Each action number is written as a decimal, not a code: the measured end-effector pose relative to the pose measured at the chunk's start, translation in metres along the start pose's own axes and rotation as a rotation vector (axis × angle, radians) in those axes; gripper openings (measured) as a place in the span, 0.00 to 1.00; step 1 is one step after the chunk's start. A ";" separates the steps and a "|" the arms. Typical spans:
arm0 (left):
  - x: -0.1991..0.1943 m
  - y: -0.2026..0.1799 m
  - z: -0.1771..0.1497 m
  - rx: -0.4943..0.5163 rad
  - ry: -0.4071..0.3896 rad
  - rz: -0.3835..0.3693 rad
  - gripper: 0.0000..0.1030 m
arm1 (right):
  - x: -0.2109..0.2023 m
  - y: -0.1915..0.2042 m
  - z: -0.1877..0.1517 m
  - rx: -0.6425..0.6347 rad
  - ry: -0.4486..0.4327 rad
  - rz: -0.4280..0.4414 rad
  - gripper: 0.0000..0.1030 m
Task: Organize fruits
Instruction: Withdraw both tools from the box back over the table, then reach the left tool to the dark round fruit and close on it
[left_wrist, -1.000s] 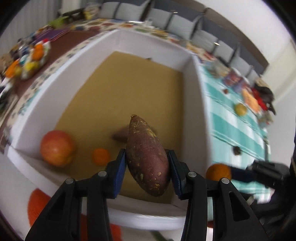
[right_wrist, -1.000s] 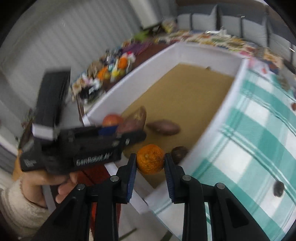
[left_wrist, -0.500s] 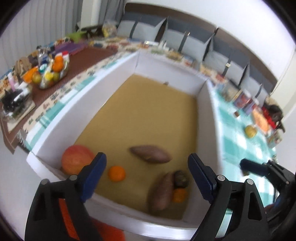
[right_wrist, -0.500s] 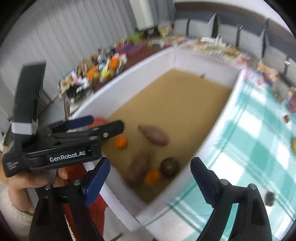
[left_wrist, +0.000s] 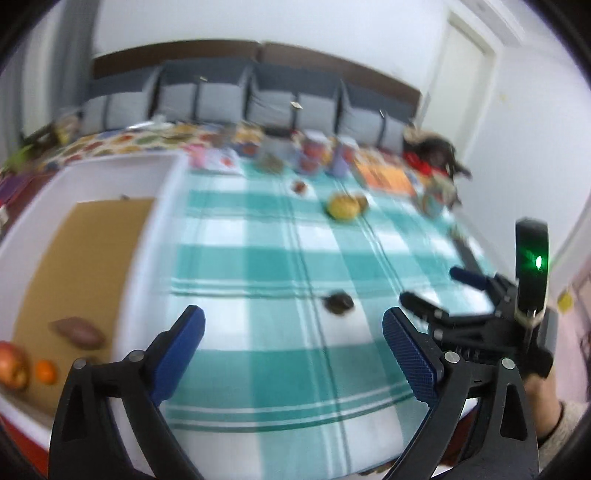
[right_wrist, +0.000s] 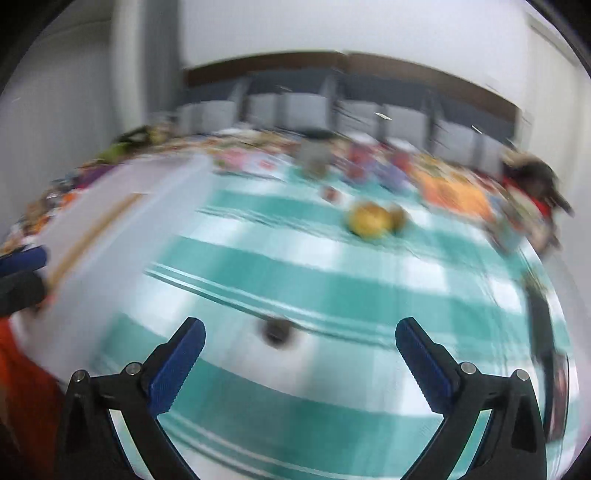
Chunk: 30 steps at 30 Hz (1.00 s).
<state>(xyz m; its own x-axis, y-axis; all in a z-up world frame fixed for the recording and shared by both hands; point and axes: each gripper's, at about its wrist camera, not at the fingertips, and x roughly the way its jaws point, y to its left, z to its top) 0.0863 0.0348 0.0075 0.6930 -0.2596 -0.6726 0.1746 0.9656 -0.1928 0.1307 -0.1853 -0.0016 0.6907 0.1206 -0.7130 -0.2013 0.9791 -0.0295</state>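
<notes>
Blue-padded, the left tool (left_wrist: 293, 347) and the right tool (right_wrist: 300, 356) both gape wide and carry nothing, poised over the green-checked table (left_wrist: 258, 254). By my judgement the job is partly done: a sweet potato (left_wrist: 78, 333), an apple (left_wrist: 12, 363) and a small orange (left_wrist: 46, 371) lie in the white box (left_wrist: 146, 258). Left out on the cloth are a small dark fruit (left_wrist: 338, 302) just ahead of both tools and a yellow fruit (left_wrist: 343, 207) well beyond. Motion blur hides what the dark fruit is, and the frame edge cuts off the box's near corner.
</notes>
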 end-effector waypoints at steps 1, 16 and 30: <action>0.015 -0.007 -0.006 0.014 0.021 0.010 0.95 | 0.005 -0.011 -0.008 0.026 0.010 -0.018 0.99; 0.113 -0.016 -0.037 0.071 0.095 0.164 0.95 | 0.053 -0.079 -0.051 0.216 0.081 -0.091 0.99; 0.129 -0.017 -0.043 0.080 0.125 0.160 0.95 | 0.074 -0.086 -0.056 0.232 0.136 -0.121 0.99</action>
<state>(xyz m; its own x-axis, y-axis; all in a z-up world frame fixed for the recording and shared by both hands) 0.1424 -0.0158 -0.1070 0.6248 -0.0985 -0.7745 0.1283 0.9915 -0.0226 0.1597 -0.2698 -0.0912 0.5977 -0.0070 -0.8017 0.0517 0.9982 0.0298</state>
